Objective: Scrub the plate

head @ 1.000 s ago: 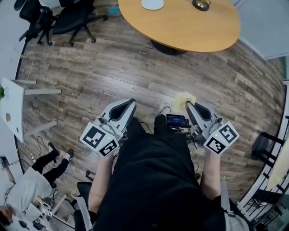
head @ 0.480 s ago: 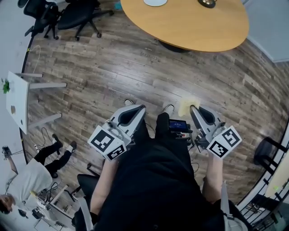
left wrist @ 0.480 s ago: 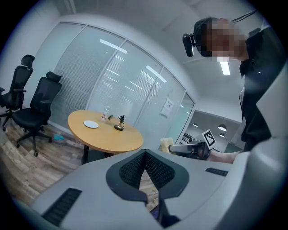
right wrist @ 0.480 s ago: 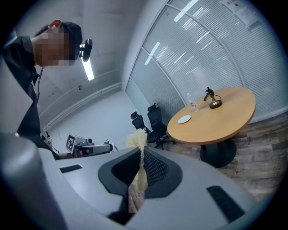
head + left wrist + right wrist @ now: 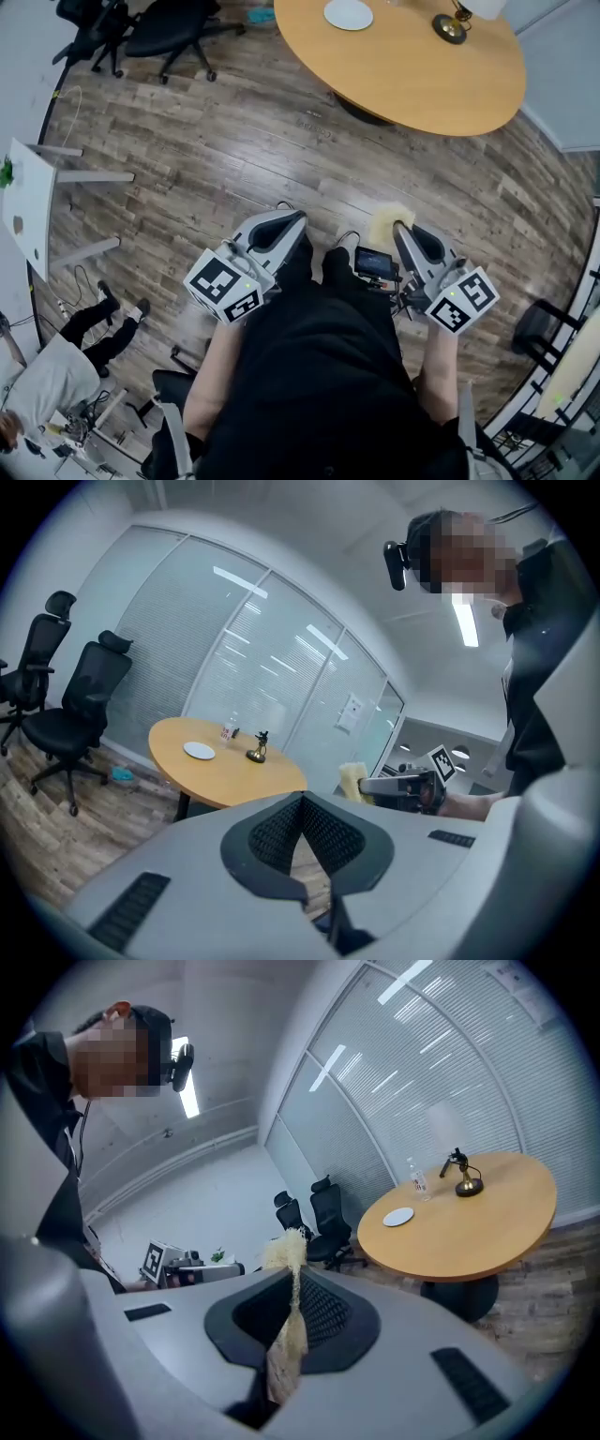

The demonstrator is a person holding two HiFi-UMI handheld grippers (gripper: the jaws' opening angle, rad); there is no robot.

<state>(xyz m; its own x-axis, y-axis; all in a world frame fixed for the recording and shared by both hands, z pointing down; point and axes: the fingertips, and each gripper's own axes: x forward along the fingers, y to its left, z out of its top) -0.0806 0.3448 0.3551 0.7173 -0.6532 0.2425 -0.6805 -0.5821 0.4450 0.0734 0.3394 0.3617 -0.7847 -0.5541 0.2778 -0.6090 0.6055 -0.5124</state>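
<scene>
**A:** Where is our plate (image 5: 348,13)?

**B:** It lies flat on the round wooden table (image 5: 412,75), near the table's far left edge. It is well apart from us, across the plank floor (image 5: 234,159). Nothing touches it, and a small brass ornament (image 5: 450,26) stands to its right.

**A:** And what are we carrying?

**B:** Our right gripper (image 5: 296,1279) is clamped on the yellow sponge (image 5: 286,1248), with the frayed end poking out past the tips. We take it that the scrubbing end is kept forward so it is ready to use. Our left gripper (image 5: 302,803) has its jaws pressed together with nothing between them. We judge it is kept free to steady the plate.

**A:** Why are both held so low, near our lap?

**B:** The plate is out of reach from here. We judge that scrubbing has not begun and that we must get to the table first.

**A:** What can't we make out?

**B:** We can't tell whether the plate is dirty, because it shows too small in every view. Most of the sponge is buried between the jaws. The head view cuts off the table's far edge and a white object beside the ornament. Our legs are hidden under dark clothing.
</scene>
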